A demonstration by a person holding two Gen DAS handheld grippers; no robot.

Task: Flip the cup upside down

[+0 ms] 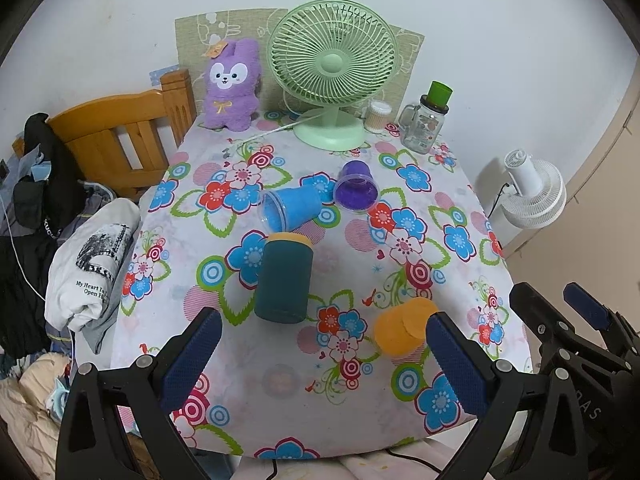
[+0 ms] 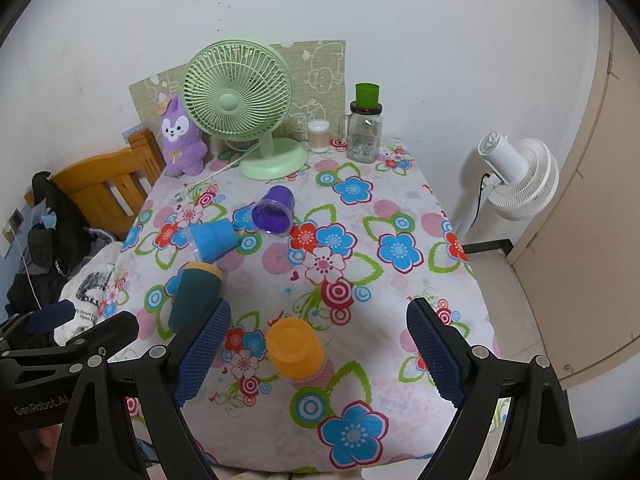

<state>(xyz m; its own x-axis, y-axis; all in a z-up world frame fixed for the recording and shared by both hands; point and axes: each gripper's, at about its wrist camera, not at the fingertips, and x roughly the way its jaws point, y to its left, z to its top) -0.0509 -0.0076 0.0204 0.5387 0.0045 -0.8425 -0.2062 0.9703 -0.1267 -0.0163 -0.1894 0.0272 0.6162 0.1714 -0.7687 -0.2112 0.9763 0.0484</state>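
Several cups sit on the flowered tablecloth point(image 1: 280, 392). An orange cup point(image 1: 400, 330) point(image 2: 295, 354) stands upside down near the front. A dark teal cup point(image 1: 285, 278) point(image 2: 195, 294) lies on its side, as do a blue cup point(image 1: 290, 208) point(image 2: 212, 238) and a purple cup point(image 1: 356, 189) point(image 2: 274, 210). My left gripper point(image 1: 324, 364) is open and empty above the front edge, with the teal cup just beyond it. My right gripper point(image 2: 320, 354) is open and empty, with the orange cup between its fingers in view; it also shows in the left wrist view point(image 1: 560, 312).
A green desk fan point(image 1: 334, 68), a purple plush toy point(image 1: 232, 84), a cotton swab jar point(image 1: 379, 116) and a glass mug jar with a green cup on top point(image 1: 426, 124) stand at the back. A wooden chair point(image 1: 120, 136) with clothes is left; a white fan point(image 2: 516, 172) stands right.
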